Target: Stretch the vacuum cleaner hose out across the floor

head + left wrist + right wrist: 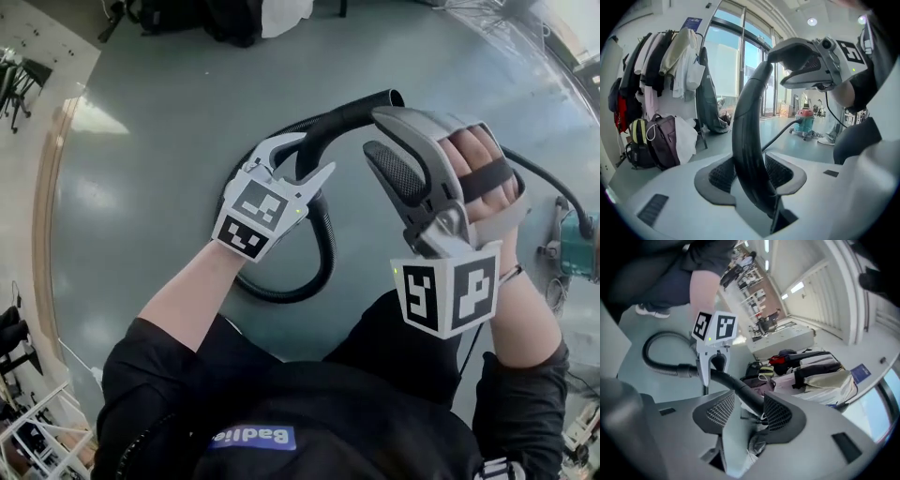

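Observation:
The vacuum hose's black curved rigid tube is lifted off the floor, and its ribbed part hangs in a loop below. My left gripper is shut on the tube's bend; in the left gripper view the tube fills the gap between both pads. My right gripper is at the tube's open end. In the right gripper view the tube's end lies between the jaws against one pad, with a gap to the other, so this gripper is open. The hose runs on to the teal vacuum cleaner.
A coat rack with bags under it stands by the glass wall. The vacuum cleaner sits on the grey floor farther off. Desks and shelves line the room's far side.

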The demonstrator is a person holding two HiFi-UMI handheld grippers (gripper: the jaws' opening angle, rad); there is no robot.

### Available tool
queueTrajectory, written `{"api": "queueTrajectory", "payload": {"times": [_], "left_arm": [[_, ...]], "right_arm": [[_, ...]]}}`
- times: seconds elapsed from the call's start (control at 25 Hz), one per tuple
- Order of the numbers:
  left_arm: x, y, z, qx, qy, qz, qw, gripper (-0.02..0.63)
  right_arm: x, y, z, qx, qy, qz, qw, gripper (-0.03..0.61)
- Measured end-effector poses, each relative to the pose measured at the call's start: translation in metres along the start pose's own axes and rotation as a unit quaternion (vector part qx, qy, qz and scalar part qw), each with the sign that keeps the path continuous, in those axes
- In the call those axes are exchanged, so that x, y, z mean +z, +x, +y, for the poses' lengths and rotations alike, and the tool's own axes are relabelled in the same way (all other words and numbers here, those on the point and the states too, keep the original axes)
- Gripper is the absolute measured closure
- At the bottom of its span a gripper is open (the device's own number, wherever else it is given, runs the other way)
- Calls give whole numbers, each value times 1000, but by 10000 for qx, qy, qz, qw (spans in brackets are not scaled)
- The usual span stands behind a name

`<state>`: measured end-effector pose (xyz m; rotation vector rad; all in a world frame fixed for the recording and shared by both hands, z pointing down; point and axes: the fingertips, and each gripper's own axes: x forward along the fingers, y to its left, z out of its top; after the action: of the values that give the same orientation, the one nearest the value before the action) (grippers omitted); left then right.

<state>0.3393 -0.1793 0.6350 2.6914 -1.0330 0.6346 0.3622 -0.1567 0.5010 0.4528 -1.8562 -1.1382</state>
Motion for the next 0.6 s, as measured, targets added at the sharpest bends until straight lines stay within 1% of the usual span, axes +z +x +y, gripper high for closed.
{"api": "queueTrajectory", "payload": {"times": [0.04, 0.12, 0.16, 0.2, 0.24, 0.28, 0.32, 0.36, 0.4, 0.44, 0.48, 0.52, 0.6], "left_arm": [[6, -17, 10, 9, -26, -97, 9999, 411], [15, -55, 35, 58, -194, -295, 9994, 410], [17, -75, 48, 82, -276, -379, 9989, 411], [19, -95, 60, 89, -345, -465, 9983, 411], [21, -116, 72, 75, -406, -570, 9975, 411], [23, -137, 81, 46, -456, -697, 9965, 410], [26, -158, 90, 6, -484, -832, 9954, 410], [28, -180, 97, -35, -488, -959, 9942, 410], [30, -200, 103, -62, -476, -1070, 9931, 410], [31, -220, 110, -72, -460, -1165, 9921, 410], [32, -239, 117, -74, -448, -1250, 9911, 410], [32, -257, 124, -81, -439, -1331, 9901, 410], [30, -291, 138, -141, -433, -1500, 9876, 411]], "right_arm": [[17, -10, -8, -104, 354, -225, 9991, 399], [46, -23, -15, -80, 1134, -637, 9915, 399], [57, -25, -13, 40, 1633, -840, 9830, 399], [66, -21, -7, 271, 2264, -1040, 9681, 399], [74, -10, 6, 689, 3001, -1205, 9438, 399], [85, 6, 25, 1319, 3701, -1346, 9097, 399], [104, 25, 44, 2061, 4205, -1552, 8698, 390], [128, 43, 60, 2747, 4512, -1826, 8292, 371], [153, 60, 70, 3268, 4701, -2053, 7938, 347], [176, 75, 77, 3629, 4812, -2174, 7677, 321], [195, 86, 81, 3898, 4876, -2240, 7484, 303], [213, 93, 84, 4141, 4937, -2306, 7291, 301], [249, 97, 92, 4638, 5090, -2444, 6827, 291]]}}
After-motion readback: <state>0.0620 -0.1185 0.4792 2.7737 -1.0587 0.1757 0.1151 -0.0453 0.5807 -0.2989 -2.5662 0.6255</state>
